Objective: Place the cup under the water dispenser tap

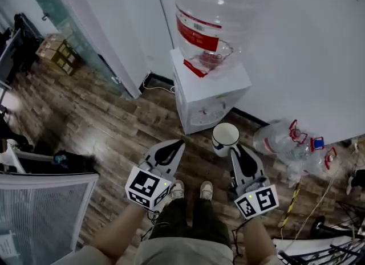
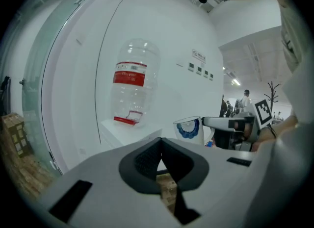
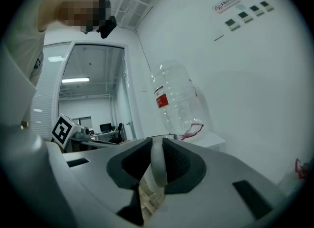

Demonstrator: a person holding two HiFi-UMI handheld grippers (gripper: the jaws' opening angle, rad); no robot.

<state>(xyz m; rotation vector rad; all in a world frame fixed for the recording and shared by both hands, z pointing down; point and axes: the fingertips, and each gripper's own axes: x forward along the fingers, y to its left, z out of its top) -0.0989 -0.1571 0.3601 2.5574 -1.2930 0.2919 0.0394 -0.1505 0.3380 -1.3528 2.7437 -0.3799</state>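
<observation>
Cup: a white cup [image 1: 226, 137] with a blue pattern on its side, upright with its mouth up, held off the wooden floor [image 1: 97, 121] just in front of the water dispenser [image 1: 208, 96] and a little right of its front face.
Right gripper: the right gripper [image 1: 235, 150] has its jaws clamped on a white part of the cup's near side; its own view shows that white strip pinched between the dark pads [image 3: 174, 161], but not whether it is wall or handle.
Left gripper: the left gripper [image 1: 181, 142] has its jaws pressed together at the tips with nothing between them, and points at the dispenser's lower front, beside the cup and apart from it.
Water dispenser: a low white cabinet against the white wall, with a clear inverted bottle [image 1: 214, 13] with a red label on top.
Tap: on the cabinet's front panel, too small to make out; the cup is not under it yet.
Floor nearby: empty clear bottles [image 1: 285, 138] lie right of the dispenser; cardboard boxes [image 1: 57, 53] sit far left.
</observation>
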